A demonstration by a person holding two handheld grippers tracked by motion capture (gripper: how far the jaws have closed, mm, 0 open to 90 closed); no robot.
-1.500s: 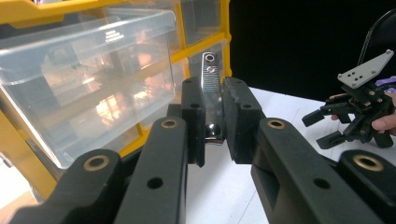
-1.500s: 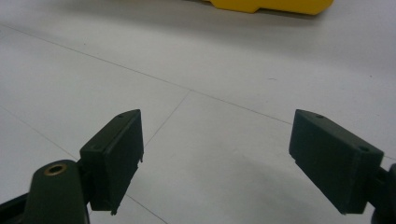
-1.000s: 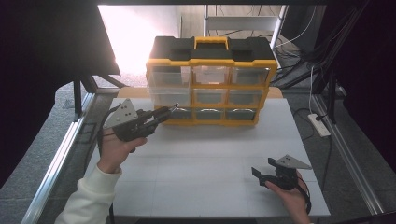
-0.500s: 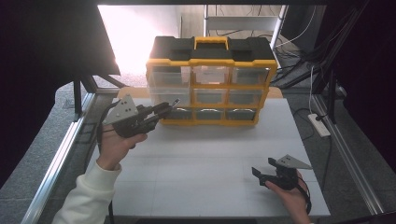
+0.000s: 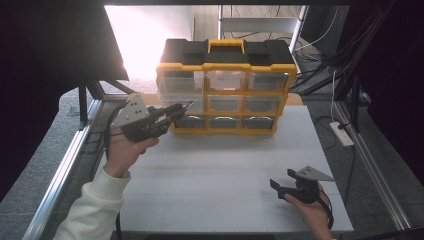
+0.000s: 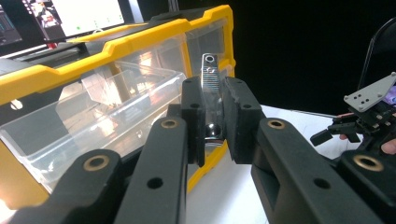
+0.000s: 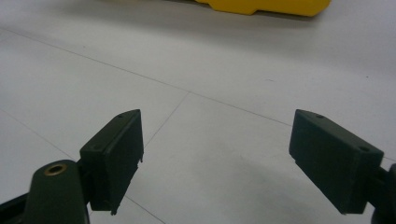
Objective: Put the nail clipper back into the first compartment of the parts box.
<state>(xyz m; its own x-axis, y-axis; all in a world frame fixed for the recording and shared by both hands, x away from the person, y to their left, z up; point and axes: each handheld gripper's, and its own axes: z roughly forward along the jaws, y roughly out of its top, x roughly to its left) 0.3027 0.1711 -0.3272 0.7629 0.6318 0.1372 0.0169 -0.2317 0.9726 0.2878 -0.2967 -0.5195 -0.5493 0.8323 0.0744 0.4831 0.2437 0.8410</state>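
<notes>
My left gripper [image 5: 184, 107] is shut on a small silver metal piece [image 6: 209, 73] with a ridged face and a hole at its tip. The piece [image 5: 189, 103] hangs by the left column of a yellow and black drawer organizer [image 5: 223, 65]. In the left gripper view, my left gripper [image 6: 212, 88] is just right of a clear drawer [image 6: 116, 102] that stands pulled out of the organizer. My right gripper [image 5: 281, 180] rests low on the white table [image 5: 215, 165] at the front right, open with nothing between its pads [image 7: 116, 154].
The organizer has three rows of clear drawers and a yellow handle [image 5: 226, 45] on top. A power strip [image 5: 340, 134] and cables lie off the table's right edge. Metal rails [image 5: 65, 170] frame the table. My right gripper [image 6: 336, 133] is also in the left gripper view, far right.
My left gripper has risen slightly with the metal piece, closer to the organizer's left drawers. The right gripper has stayed put.
</notes>
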